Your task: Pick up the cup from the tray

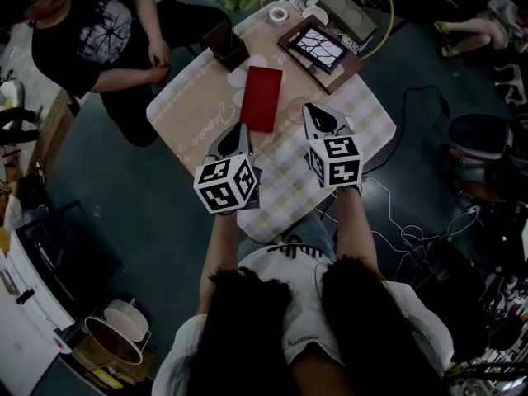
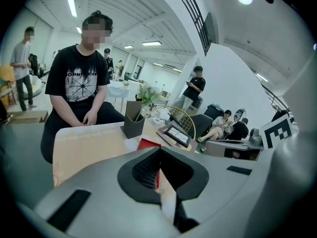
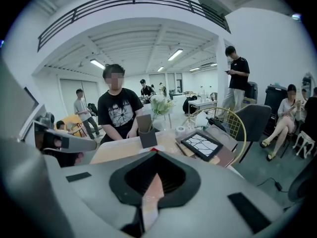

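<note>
My left gripper (image 1: 239,129) and my right gripper (image 1: 313,112) both hover on my side of the picture frame (image 1: 318,46). Each has its fingers pressed together on nothing. The white cup (image 1: 314,14) stands beyond the picture frame, at the far corner of the table (image 1: 190,106), just beside a grey tray (image 1: 351,15). I cannot tell whether it rests on that tray.

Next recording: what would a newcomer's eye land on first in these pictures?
The two grippers with their black-and-white marker cubes dominate: left gripper and right gripper sit side by side over the near half of the table, jaws together, nothing between them. Just beyond lies a flat red panel mid-table, and a person in a black T-shirt sits at the far side.
</note>
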